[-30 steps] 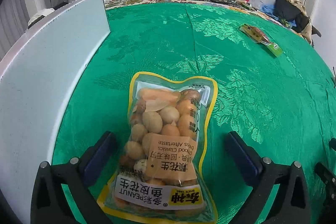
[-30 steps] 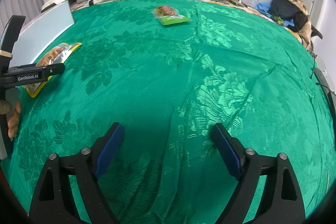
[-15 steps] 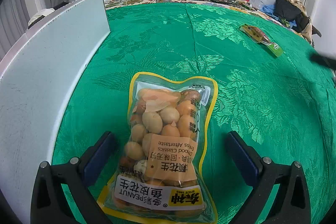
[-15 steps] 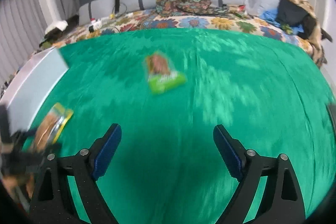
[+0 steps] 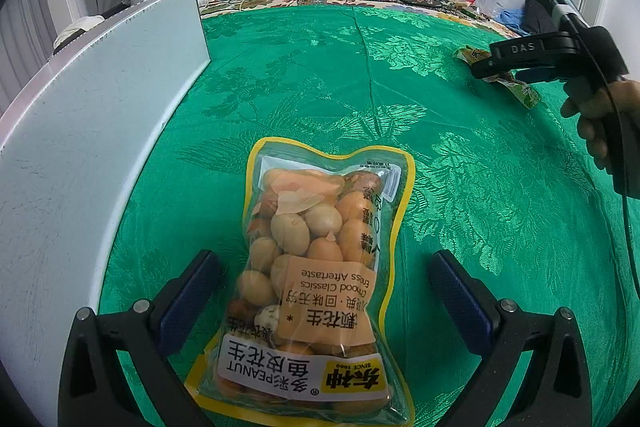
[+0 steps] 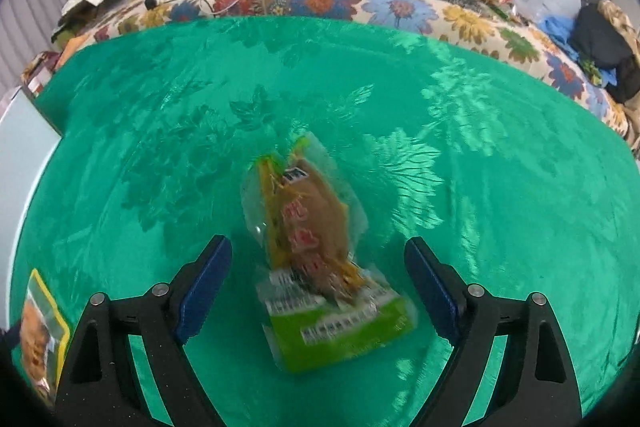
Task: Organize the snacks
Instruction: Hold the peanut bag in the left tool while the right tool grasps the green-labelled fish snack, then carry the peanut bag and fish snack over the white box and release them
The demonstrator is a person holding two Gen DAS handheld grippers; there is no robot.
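Right wrist view: my right claw (image 6: 318,285) is spread wide with the green-and-brown snack packet (image 6: 320,267) lying flat on the green cloth (image 6: 500,207) between the blue pads (image 6: 206,283), lower centre of the frame. The jaws have just been closing a little, but neither pad touches the packet, so nothing is gripped. It's a bit blurry so I can't read the label. Over in the left wrist view, my left claw (image 5: 320,295) is also wide open, straddling the peanut bag (image 5: 320,275) at bottom centre, pads clear of both edges. The white board (image 5: 92,147) fills the left side, and my right hand (image 5: 600,115) shows at the right edge.
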